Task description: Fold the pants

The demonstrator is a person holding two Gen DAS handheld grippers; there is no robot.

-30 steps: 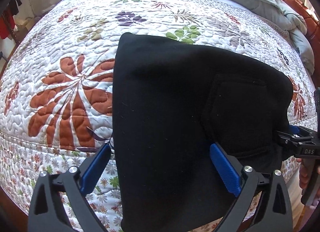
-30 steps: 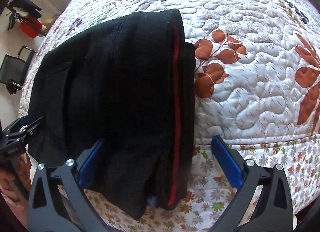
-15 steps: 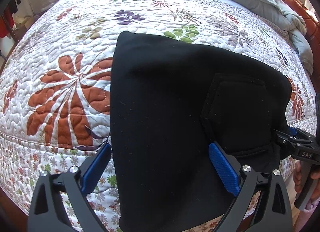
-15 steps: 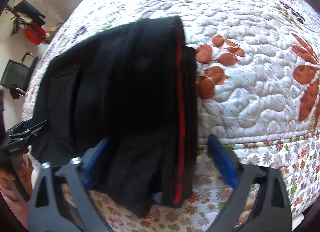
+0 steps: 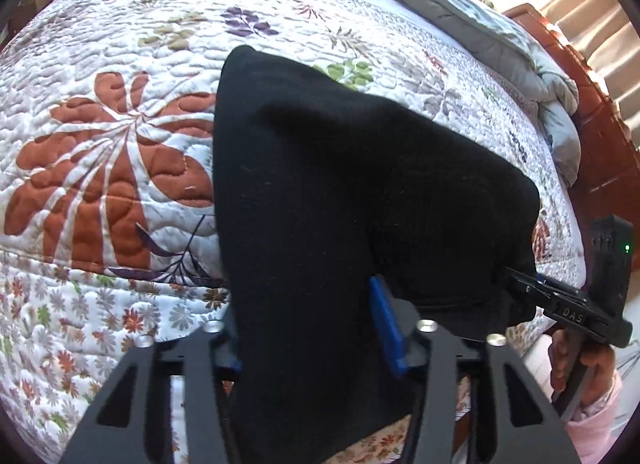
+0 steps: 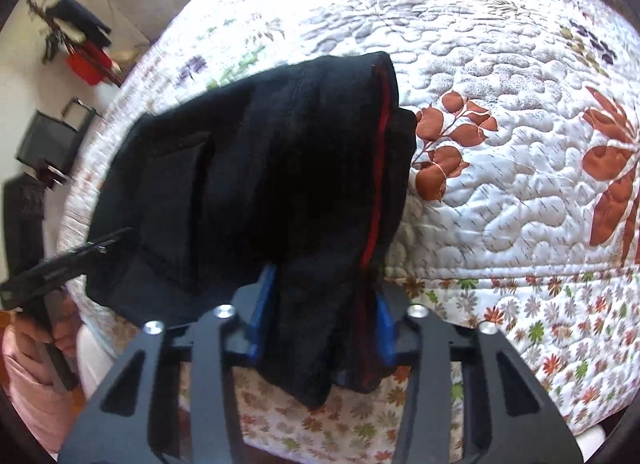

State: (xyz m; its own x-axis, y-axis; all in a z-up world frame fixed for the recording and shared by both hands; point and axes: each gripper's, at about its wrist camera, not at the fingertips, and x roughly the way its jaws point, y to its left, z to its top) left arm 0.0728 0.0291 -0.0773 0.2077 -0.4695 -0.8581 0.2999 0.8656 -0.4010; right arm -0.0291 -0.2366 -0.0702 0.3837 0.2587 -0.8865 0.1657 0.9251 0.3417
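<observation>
The black pants point(image 5: 340, 184) lie folded on the quilted bed, their near end hanging over the bed's front edge. A thin red stripe point(image 6: 376, 192) runs along one side. My left gripper point(image 5: 308, 328) is shut on the near left part of the pants' hanging edge. My right gripper point(image 6: 320, 316) is shut on the near right part, by the red stripe. Each gripper also shows in the other's view: the right gripper point(image 5: 560, 300) at the right, the left gripper point(image 6: 72, 256) at the left.
The floral quilt point(image 5: 112, 168) covers the bed, its side drop point(image 6: 520, 328) facing me. A grey blanket point(image 5: 500, 36) is bunched at the far end by a wooden headboard point(image 5: 592, 136). A red box and dark chair point(image 6: 56, 136) stand on the floor at left.
Both grippers have closed from open onto the near edge of the pants. The pants' near end is now bunched between the blue pads and slightly lifted.
</observation>
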